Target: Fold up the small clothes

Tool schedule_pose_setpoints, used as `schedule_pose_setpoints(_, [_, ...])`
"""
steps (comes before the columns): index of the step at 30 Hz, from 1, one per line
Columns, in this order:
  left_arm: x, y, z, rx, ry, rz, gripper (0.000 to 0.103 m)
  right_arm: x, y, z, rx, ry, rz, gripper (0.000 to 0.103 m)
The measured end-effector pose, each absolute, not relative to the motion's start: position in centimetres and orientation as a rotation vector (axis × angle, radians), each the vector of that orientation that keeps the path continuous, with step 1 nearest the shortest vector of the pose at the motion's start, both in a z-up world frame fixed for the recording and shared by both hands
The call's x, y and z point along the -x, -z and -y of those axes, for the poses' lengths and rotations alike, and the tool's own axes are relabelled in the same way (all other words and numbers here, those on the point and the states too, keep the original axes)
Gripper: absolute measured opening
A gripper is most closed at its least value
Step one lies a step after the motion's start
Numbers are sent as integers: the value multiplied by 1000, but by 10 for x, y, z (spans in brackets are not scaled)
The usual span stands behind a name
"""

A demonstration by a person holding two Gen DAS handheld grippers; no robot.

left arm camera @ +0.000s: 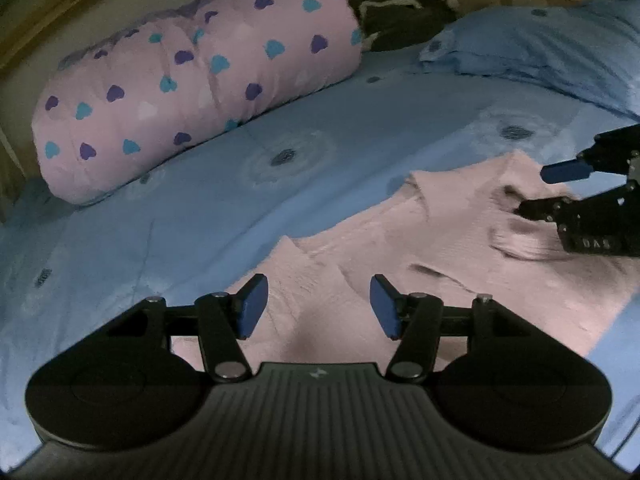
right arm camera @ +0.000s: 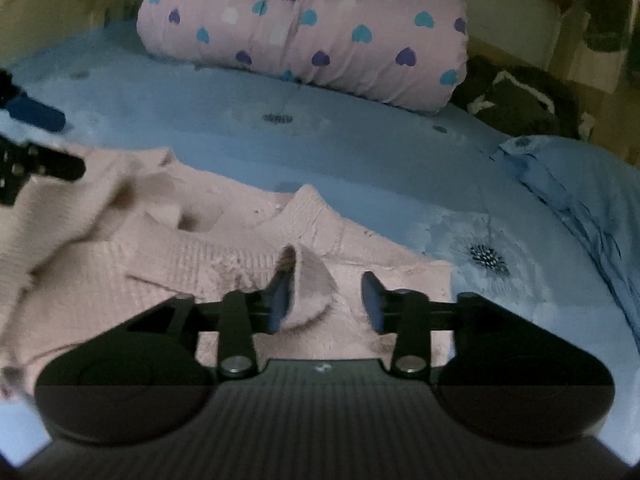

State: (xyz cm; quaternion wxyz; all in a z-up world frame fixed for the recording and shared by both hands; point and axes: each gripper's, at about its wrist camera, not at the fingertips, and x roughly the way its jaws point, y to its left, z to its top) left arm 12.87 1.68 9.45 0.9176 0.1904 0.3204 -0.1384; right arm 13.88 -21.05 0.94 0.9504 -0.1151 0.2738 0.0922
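A small pink knitted sweater point(left arm camera: 420, 248) lies rumpled on the blue bedsheet point(left arm camera: 224, 184); it also shows in the right wrist view point(right arm camera: 180, 252). My left gripper point(left arm camera: 318, 306) is open and empty, low over one end of the sweater. My right gripper point(right arm camera: 326, 300) is open over the other end, and a raised fold of the knit point(right arm camera: 310, 280) stands between its fingers, against the left pad. The right gripper shows at the right edge of the left wrist view point(left arm camera: 548, 190), and the left gripper at the left edge of the right wrist view point(right arm camera: 60, 144).
A rolled pink quilt with blue and purple hearts point(left arm camera: 192, 88) lies along the far side of the bed. A blue pillow point(left arm camera: 552, 48) lies at the right, and a dark bundle with white trim point(left arm camera: 400, 12) sits behind it. A wooden bed frame point(left arm camera: 44, 12) runs behind.
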Motion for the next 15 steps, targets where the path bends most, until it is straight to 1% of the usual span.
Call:
schedule_pose_setpoints(3, [-109, -100, -17, -379, 336, -673, 63, -125, -19, 222, 202, -197, -561, 45])
schedule_pose_setpoints(8, [-77, -93, -16, -403, 392, -699, 64, -106, -26, 241, 162, -190, -560, 45])
schedule_pose_setpoints(9, [-71, -91, -15, -410, 404, -702, 65, -103, -26, 246, 147, -181, -558, 47])
schedule_pose_setpoints(12, [-58, -80, -14, -424, 415, -717, 67, -102, -24, 256, 121, -188, -568, 55])
schedule_pose_setpoints(15, [-51, -66, -9, -474, 407, -718, 67, -104, -20, 260, 124, -187, -582, 55])
